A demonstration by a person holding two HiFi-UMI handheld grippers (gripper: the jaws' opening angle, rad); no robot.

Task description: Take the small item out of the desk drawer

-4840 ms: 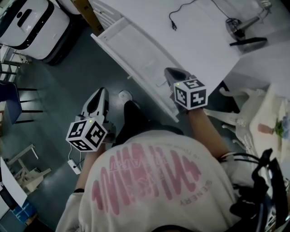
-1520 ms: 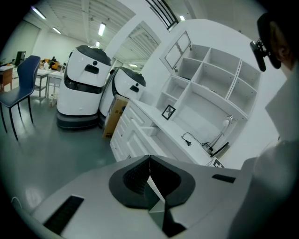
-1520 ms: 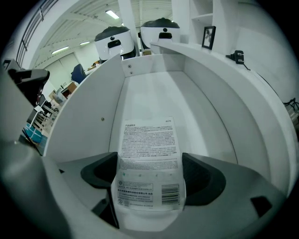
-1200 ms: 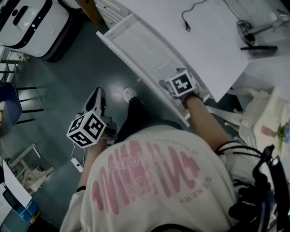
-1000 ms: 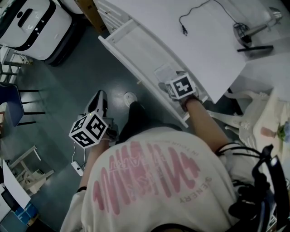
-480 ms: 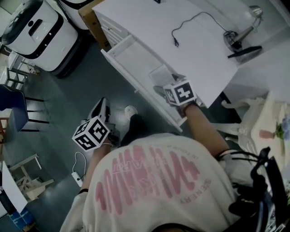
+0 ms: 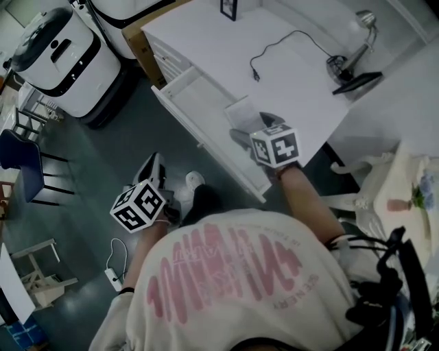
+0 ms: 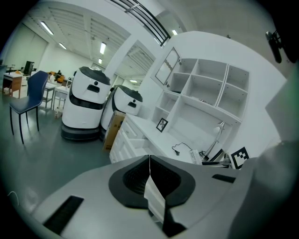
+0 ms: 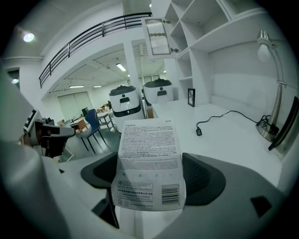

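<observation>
The white desk drawer (image 7: 200,104) stands pulled out. Just above its near end my right gripper (image 7: 241,131) is shut on a small white packet (image 7: 240,112). In the right gripper view that packet (image 9: 148,163) stands upright between the pads of the right gripper (image 9: 149,184), showing small print and a barcode. My left gripper (image 7: 153,163) hangs low over the floor beside the person's leg, away from the drawer. The jaws of the left gripper (image 8: 149,173) meet in a thin line with nothing between them.
The white desk top (image 7: 302,82) carries a black cable (image 7: 274,49), a desk lamp (image 7: 350,60) and a picture frame (image 7: 229,8). White robots (image 7: 60,53) and a blue chair (image 7: 19,159) stand on the floor at the left. Shelves (image 8: 205,93) rise behind the desk.
My right gripper went from the drawer's front edge down onto the packet inside, shut on it, and has risen with it. The left gripper has barely moved; the head view shifted.
</observation>
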